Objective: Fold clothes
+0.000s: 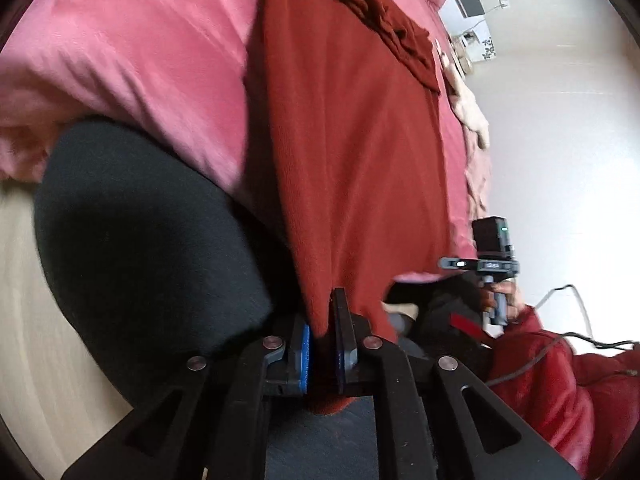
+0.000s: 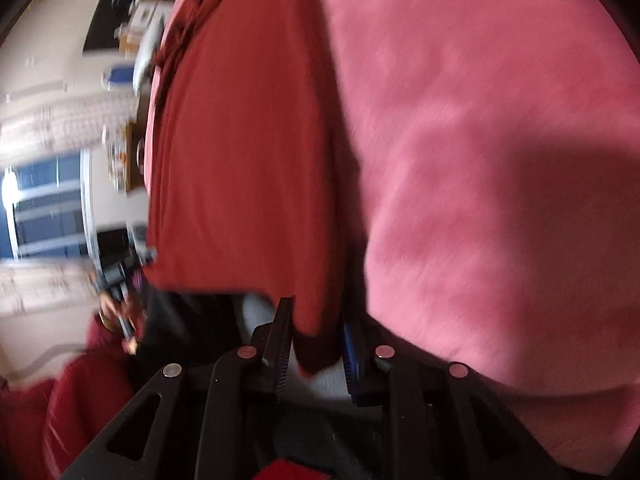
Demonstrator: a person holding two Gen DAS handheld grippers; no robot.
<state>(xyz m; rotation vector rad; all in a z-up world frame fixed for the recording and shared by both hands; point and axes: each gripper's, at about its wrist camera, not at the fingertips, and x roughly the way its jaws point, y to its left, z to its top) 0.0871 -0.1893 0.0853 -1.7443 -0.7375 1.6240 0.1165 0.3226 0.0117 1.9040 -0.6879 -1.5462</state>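
We see the red garment [image 1: 360,152] flat on the pink bed [image 1: 132,60], long axis running to 12 o'clock from both claws. L claw [image 1: 322,354] pinches its near hem; R claw [image 2: 316,348] straddles the hem corner, pads apart.

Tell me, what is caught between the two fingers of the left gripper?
A fold of the dark red garment sits in the left gripper, its edge hanging out below. The left wrist view shows it; the rest lies on the pink bedding.
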